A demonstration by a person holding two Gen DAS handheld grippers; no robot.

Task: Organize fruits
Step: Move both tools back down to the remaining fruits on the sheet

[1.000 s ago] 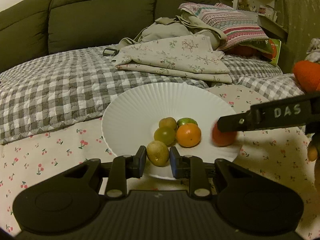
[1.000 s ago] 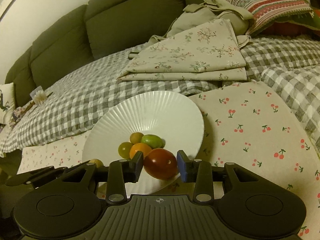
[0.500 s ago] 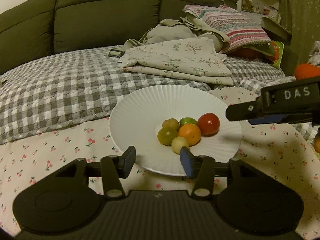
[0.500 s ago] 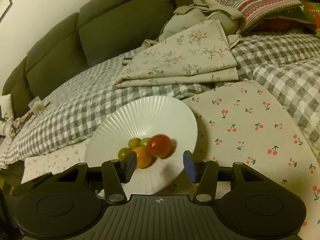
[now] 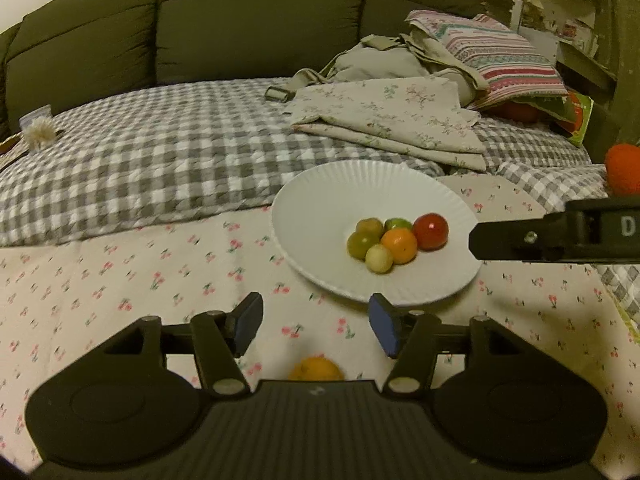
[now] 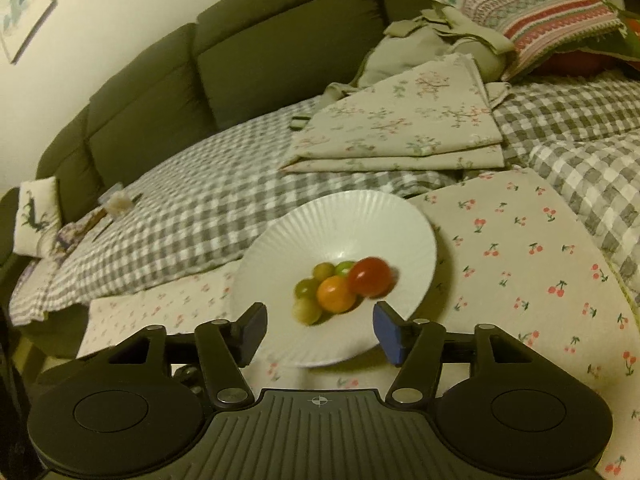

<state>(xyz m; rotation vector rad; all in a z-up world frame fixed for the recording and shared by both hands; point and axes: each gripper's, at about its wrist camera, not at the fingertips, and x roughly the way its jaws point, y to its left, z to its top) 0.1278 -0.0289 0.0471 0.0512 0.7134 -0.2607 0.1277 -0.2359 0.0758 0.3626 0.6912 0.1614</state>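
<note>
A white ribbed plate (image 5: 332,200) (image 6: 384,216) lies on a cherry-print cloth (image 5: 120,280). In it sit several small fruits: a red tomato (image 5: 430,231) (image 6: 369,277), an orange one (image 5: 399,245) (image 6: 336,293), a pale yellow one (image 5: 379,258) and green ones (image 5: 359,243). My left gripper (image 5: 316,324) is open and empty, short of the plate's near rim. An orange fruit (image 5: 316,369) lies on the cloth just under it, partly hidden. My right gripper (image 6: 320,330) is open and empty over the plate's near edge; it also shows in the left wrist view (image 5: 560,236).
A checked quilt (image 5: 160,152) covers the bed behind the plate. Folded floral linen (image 5: 392,120) and a striped pillow (image 5: 508,56) lie at the back right. A dark green sofa back (image 5: 240,32) stands behind. An orange knitted object (image 5: 622,168) sits at the far right.
Both grippers opened and let go: the pale yellow fruit and the red tomato now lie in the plate. Both grippers pulled back; the left one swung left.
</note>
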